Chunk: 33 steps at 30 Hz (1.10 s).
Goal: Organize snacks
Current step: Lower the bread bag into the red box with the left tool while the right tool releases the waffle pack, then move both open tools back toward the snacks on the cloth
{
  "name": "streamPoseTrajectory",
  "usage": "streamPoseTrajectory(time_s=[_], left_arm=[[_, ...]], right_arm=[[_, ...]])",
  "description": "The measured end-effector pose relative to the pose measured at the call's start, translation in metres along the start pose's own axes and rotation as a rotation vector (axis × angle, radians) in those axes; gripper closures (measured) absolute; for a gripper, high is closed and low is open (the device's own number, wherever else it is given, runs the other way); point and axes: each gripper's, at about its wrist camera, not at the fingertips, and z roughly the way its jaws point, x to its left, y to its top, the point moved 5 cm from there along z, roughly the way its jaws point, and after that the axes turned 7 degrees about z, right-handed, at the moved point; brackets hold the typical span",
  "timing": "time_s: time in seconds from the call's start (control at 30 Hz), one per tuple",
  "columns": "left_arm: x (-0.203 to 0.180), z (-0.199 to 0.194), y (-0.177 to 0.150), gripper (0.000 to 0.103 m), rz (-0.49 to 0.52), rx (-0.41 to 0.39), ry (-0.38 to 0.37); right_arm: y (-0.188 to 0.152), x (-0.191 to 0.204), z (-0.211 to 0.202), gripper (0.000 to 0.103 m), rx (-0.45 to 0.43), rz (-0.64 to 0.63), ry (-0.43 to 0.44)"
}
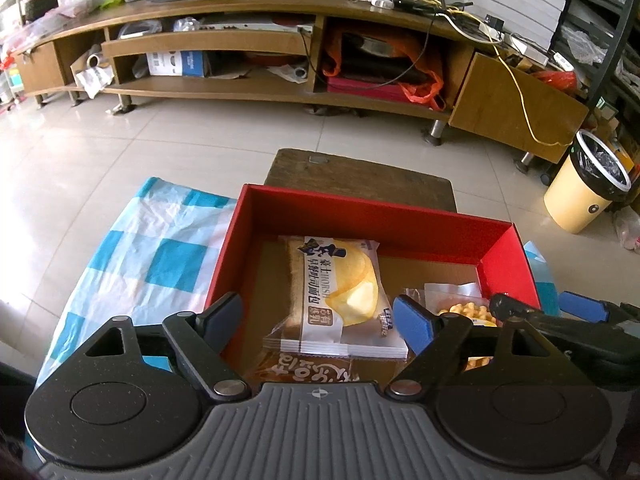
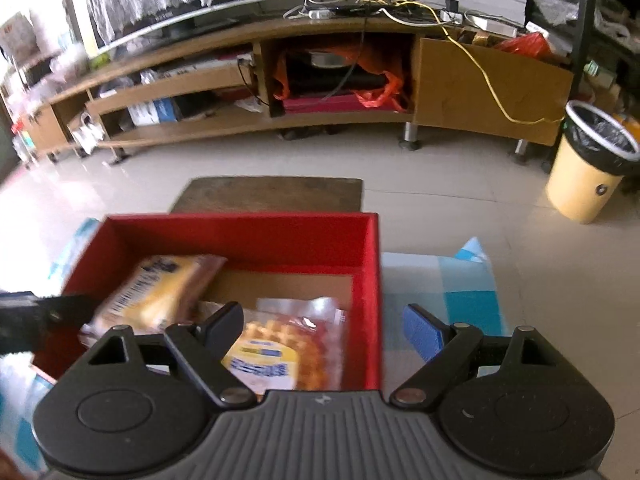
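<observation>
the open red cardboard box with a brown floor [image 1: 360, 210] already holds the snacks that can be seen. a white-and-yellow wrapped bread packet with dark printed lettering [image 1: 340, 292] lies flat in the middle of the box, overlapping a clear orange-brown packet with white characters [image 1: 308, 368] at the box's near edge. a clear bag of small yellow puffed pieces [image 1: 464, 312] sits in the box's right-hand corner. no snack shows outside the box in either view, so the sorting looks nearly or fully done; whether anything is left out of view cannot be told.

the left gripper [image 1: 320, 316] hangs over the near edge of the box with its jaws spread wide and nothing between them. the right gripper [image 2: 324, 324] is also spread wide and empty, straddling the box's right wall, one finger above the puffed-pieces bag and the other outside the box. the right wrist view is blurred.

the box rests on a blue-and-white checked plastic cloth [image 1: 160, 256], which spreads out on both sides of it. just beyond the box is a dark worn wooden board [image 1: 356, 176]. past that is pale glossy floor tile [image 1: 160, 136], then a long low wooden tv cabinet [image 1: 240, 12] cluttered with bags, boxes and cables. a cream round waste bin with a black liner [image 1: 588, 184] stands well to the right of the box.
</observation>
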Motion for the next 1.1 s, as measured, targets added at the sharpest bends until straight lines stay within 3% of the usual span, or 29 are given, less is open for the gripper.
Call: streamPoseTrajectory(time_s=[0.17, 0.5, 1.1], left_arm=[[-0.001, 0.0, 0.0, 0.016, 0.006, -0.001, -0.006], [-0.002, -0.003, -0.006, 0.014, 0.019, 0.011, 0.011], [-0.001, -0.022, -0.033, 0.01, 0.031, 0.03, 0.026]], right_arm=[[-0.002, -0.008, 0.007, 0.019, 0.007, -0.035, -0.062], [-0.002, 0.005, -0.005, 0.019, 0.022, 0.003, 0.048], [-0.018, 0.006, -0.028, 0.019, 0.052, 0.013, 0.093]])
